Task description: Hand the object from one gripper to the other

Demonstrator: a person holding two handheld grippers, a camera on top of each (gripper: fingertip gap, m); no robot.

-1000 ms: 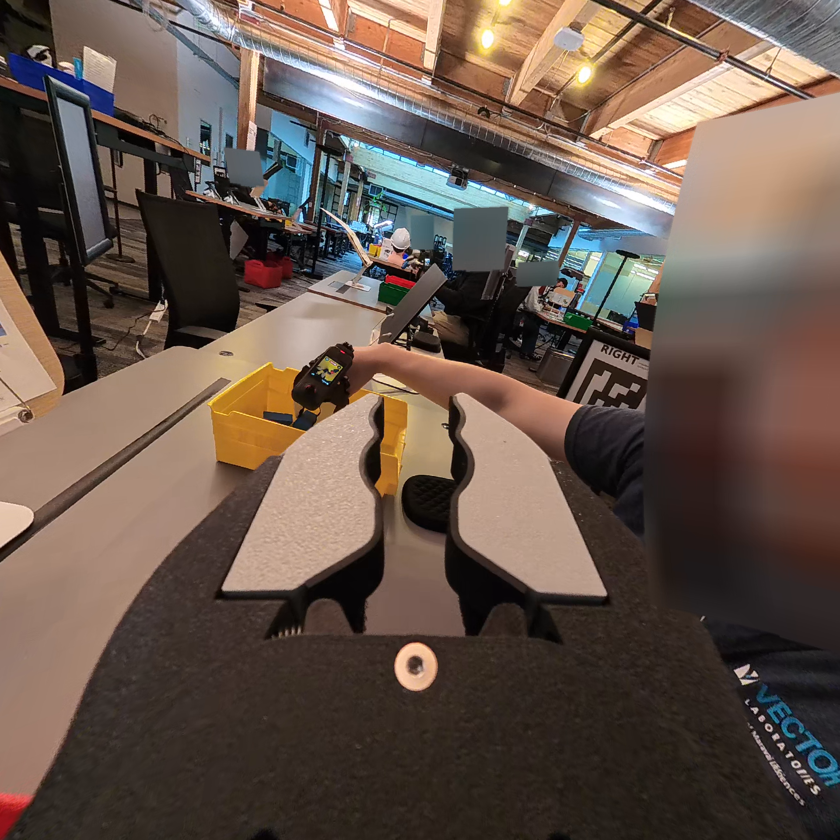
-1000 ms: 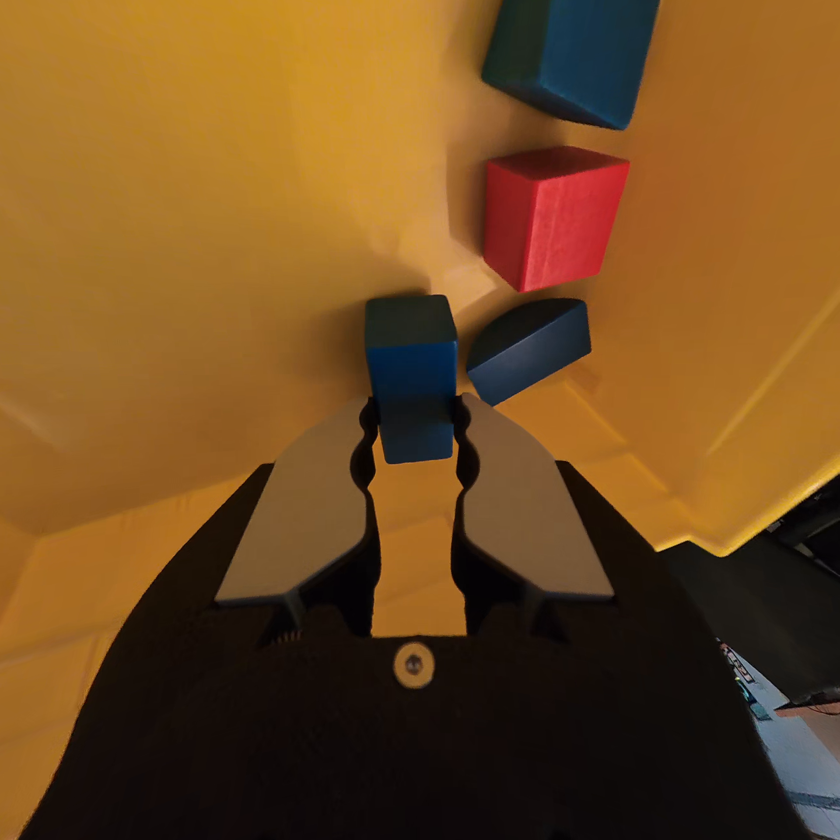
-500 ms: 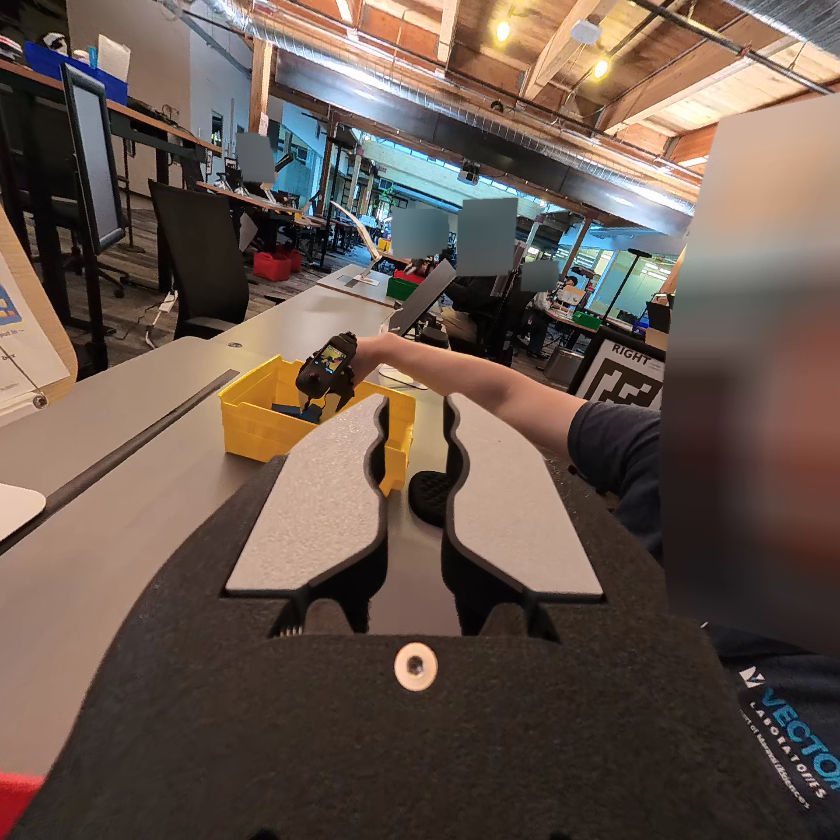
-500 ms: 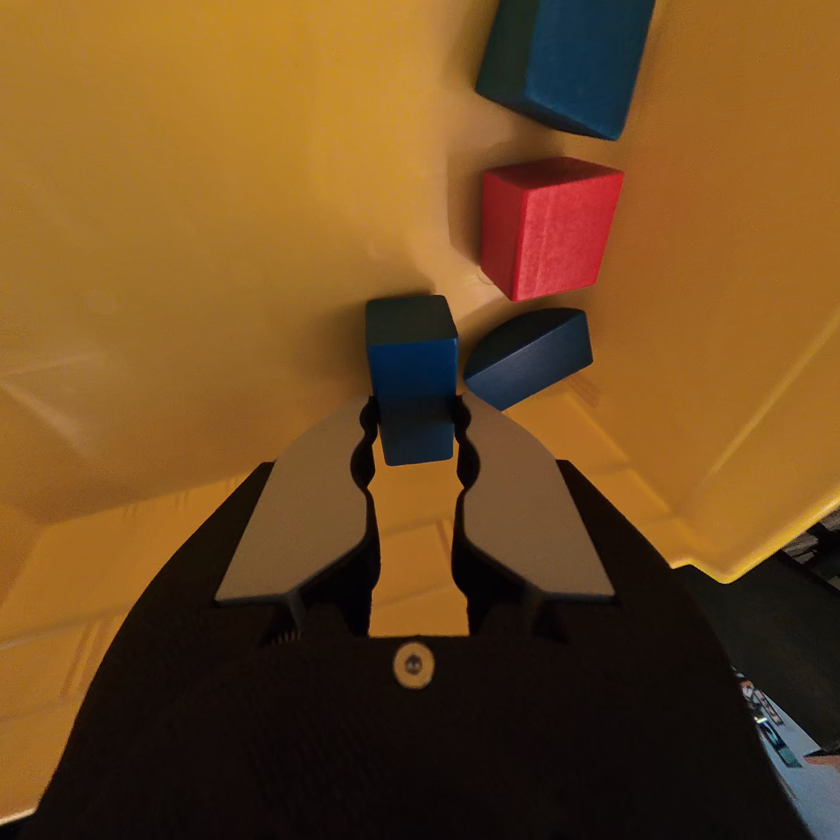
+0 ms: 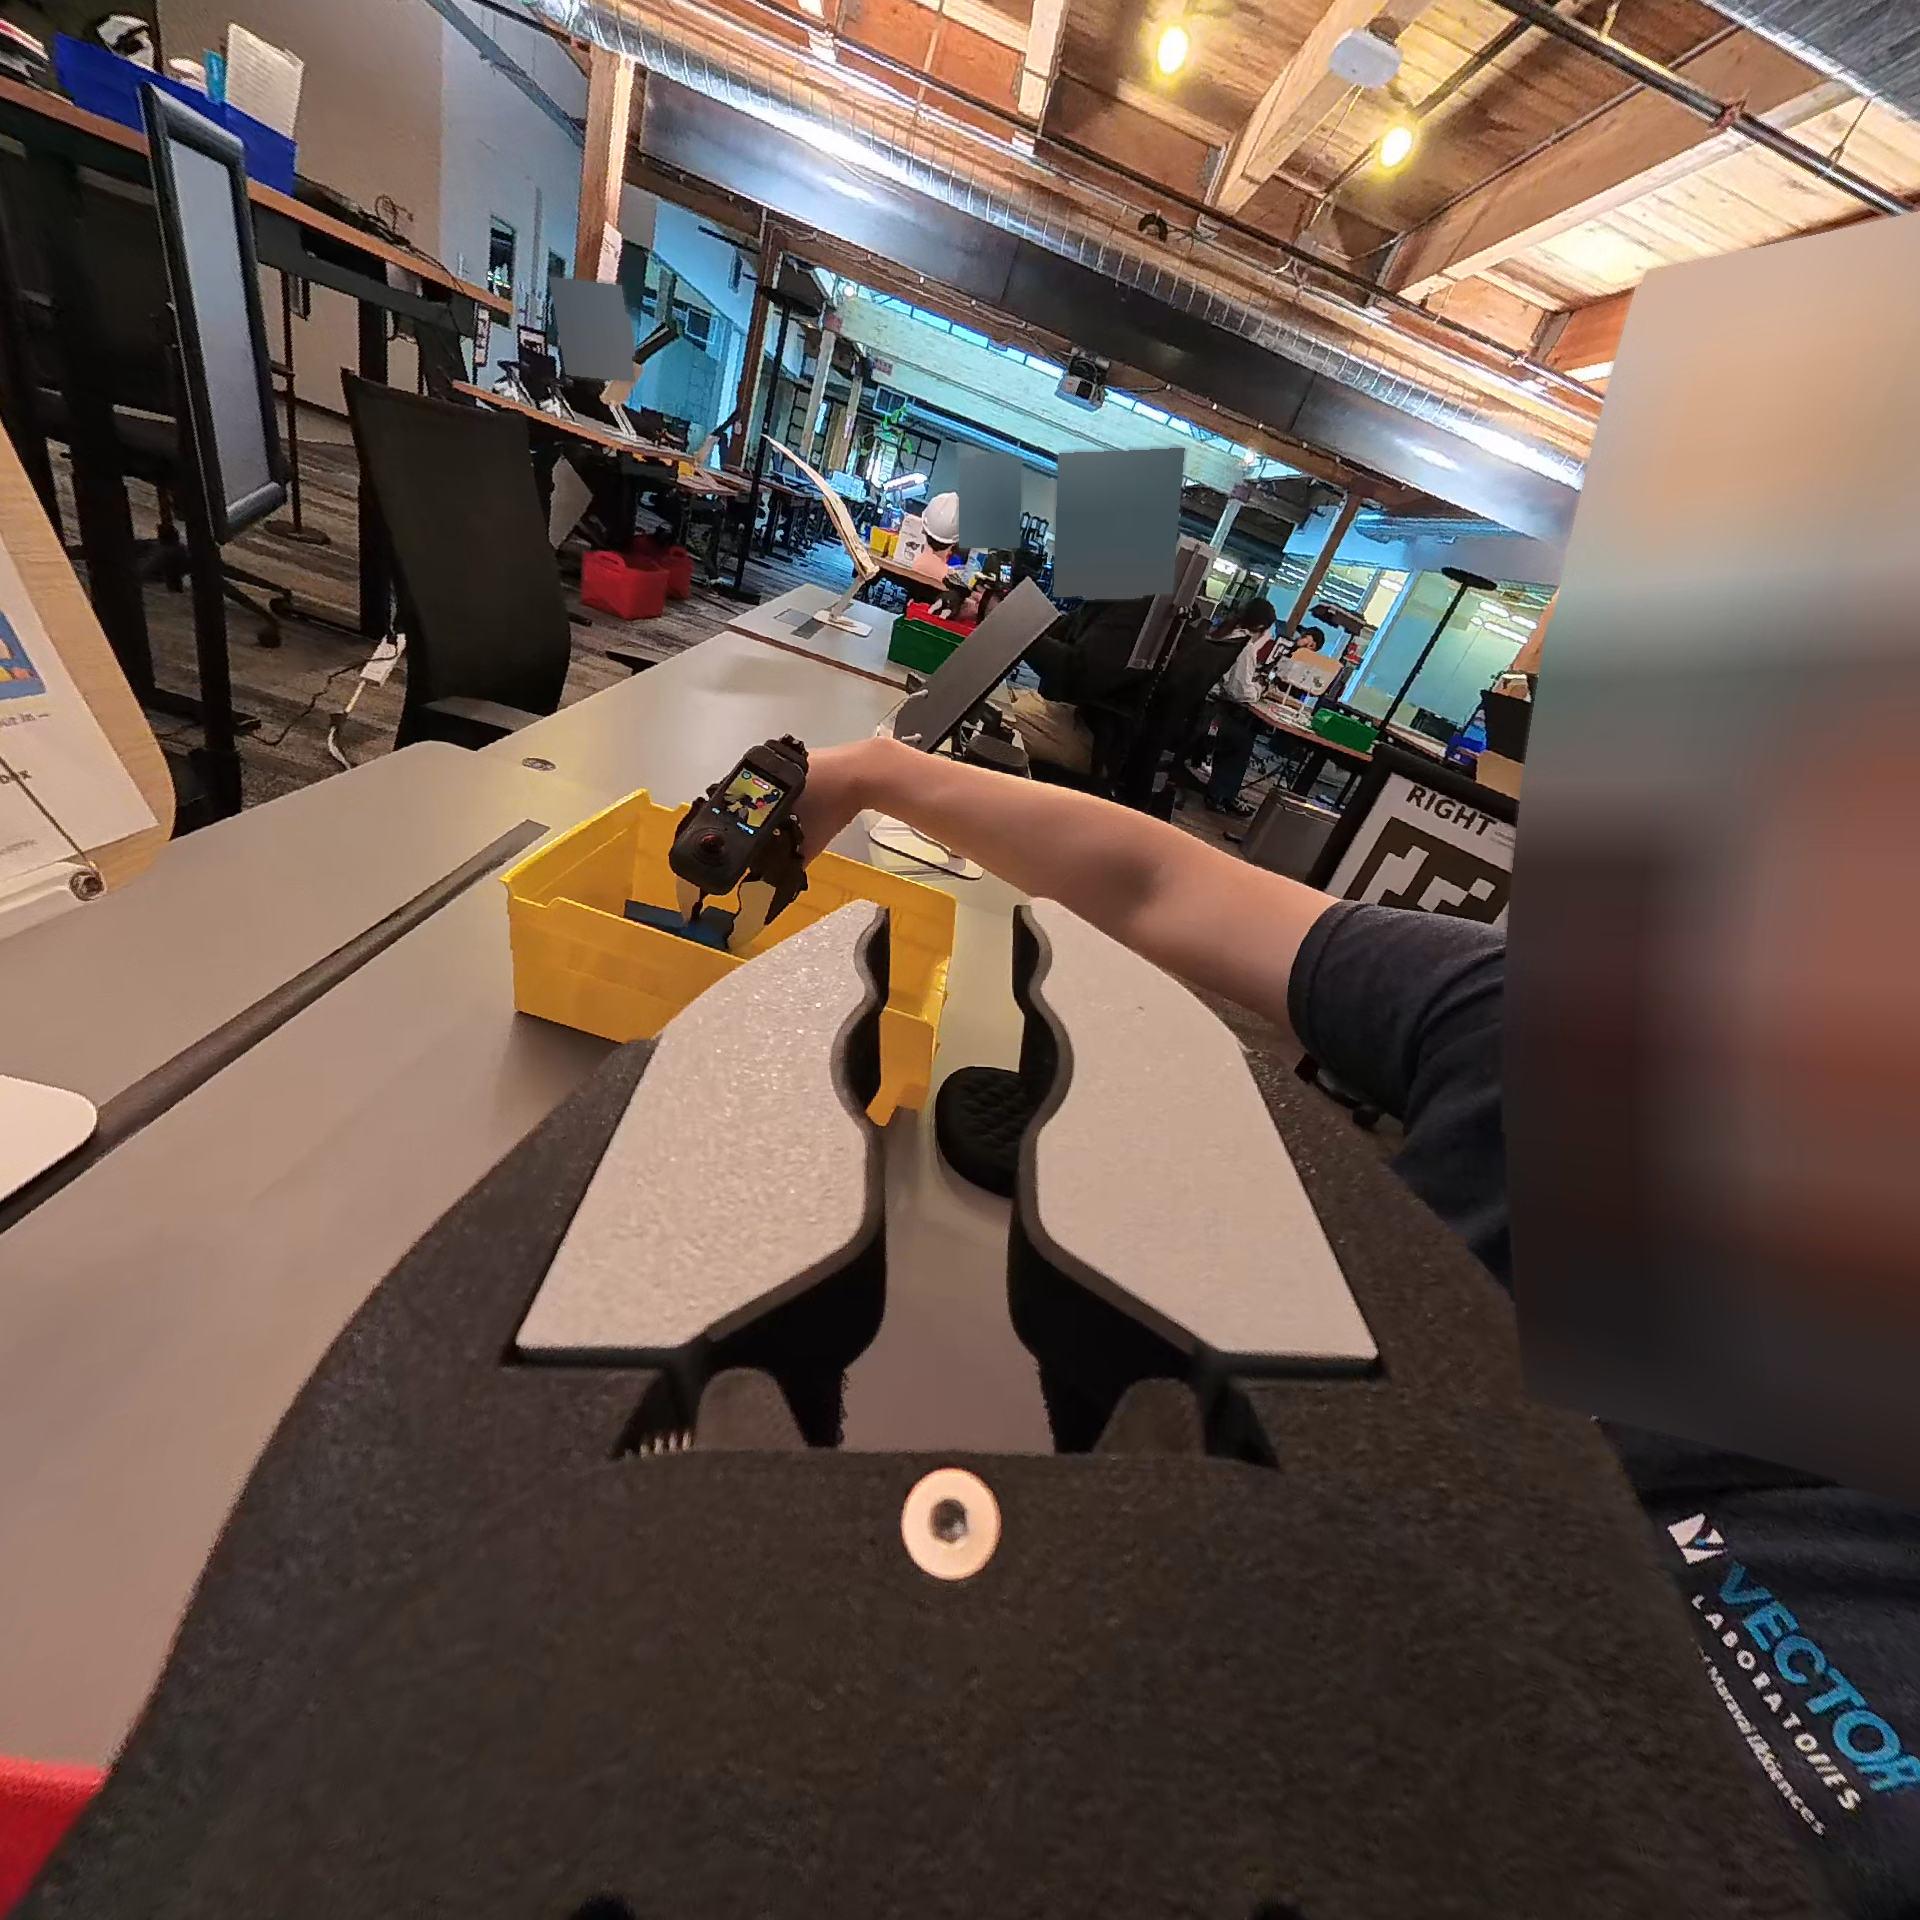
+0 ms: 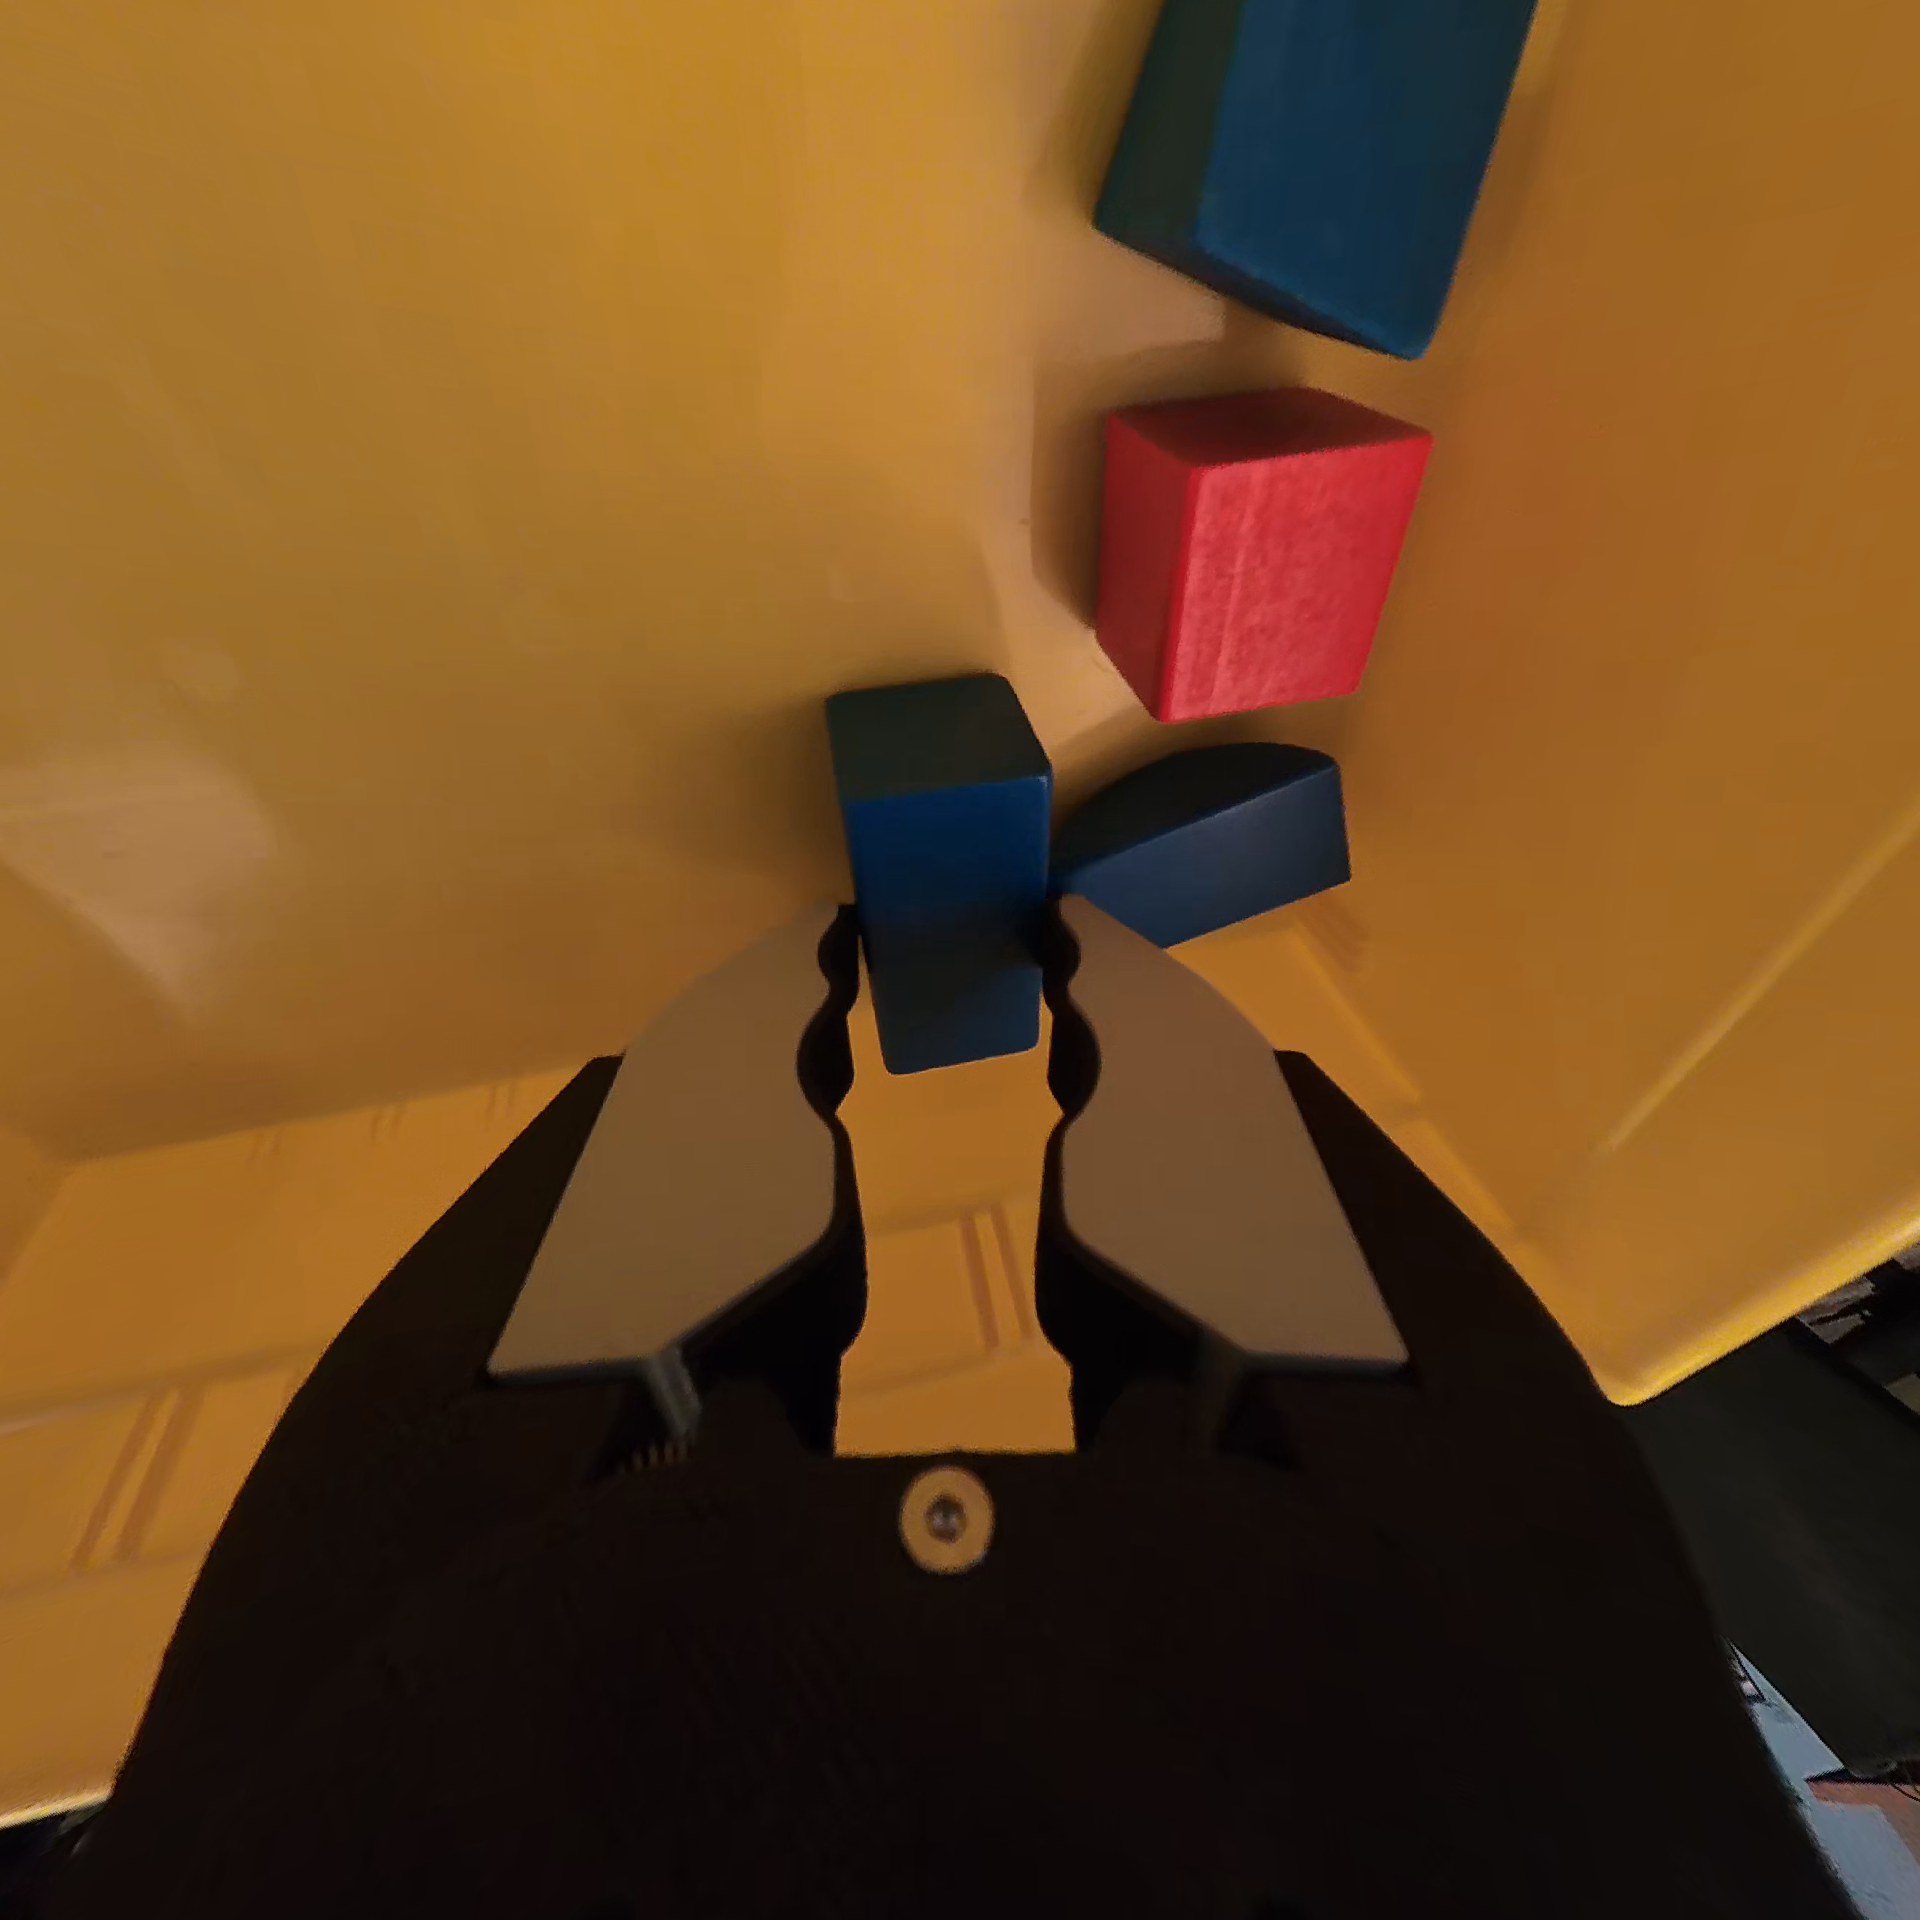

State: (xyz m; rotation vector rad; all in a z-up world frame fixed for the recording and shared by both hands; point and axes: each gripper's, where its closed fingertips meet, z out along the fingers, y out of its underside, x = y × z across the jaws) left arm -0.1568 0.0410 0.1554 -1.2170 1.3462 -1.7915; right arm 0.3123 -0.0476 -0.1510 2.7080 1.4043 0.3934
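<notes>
Near the camera in the left wrist view, the left gripper (image 5: pixel 948 935) hangs over the grey bench (image 5: pixel 260 1143). Its jaws stand a little way apart and hold nothing. A small black round pad (image 5: pixel 982 1127) lies on the bench between the two grey fingers (image 5: pixel 727 1153). Just past the left finger sits a yellow bin (image 5: pixel 582 956). A person's bare arm (image 5: pixel 1091 862) reaches from the right, out over the bin. The hand holds the right gripper (image 5: pixel 743 914), which points down into the bin. Far behind are desks, chairs and wooden roof beams.

In the right wrist view, the right gripper (image 6: pixel 948 914) is inside the yellow bin (image 6: pixel 416 520). Its jaws are closed on a blue block (image 6: pixel 951 883), one finger pressed on each side. The block sticks out past the fingertips toward the bin floor. I cannot tell if it is touching the floor. Just right of it lies a dark blue half-round block (image 6: pixel 1205 842), close by the right fingertip. A bit farther is a red cube (image 6: pixel 1257 556). Farther still, near the top edge, lies a big blue block (image 6: pixel 1320 166).
</notes>
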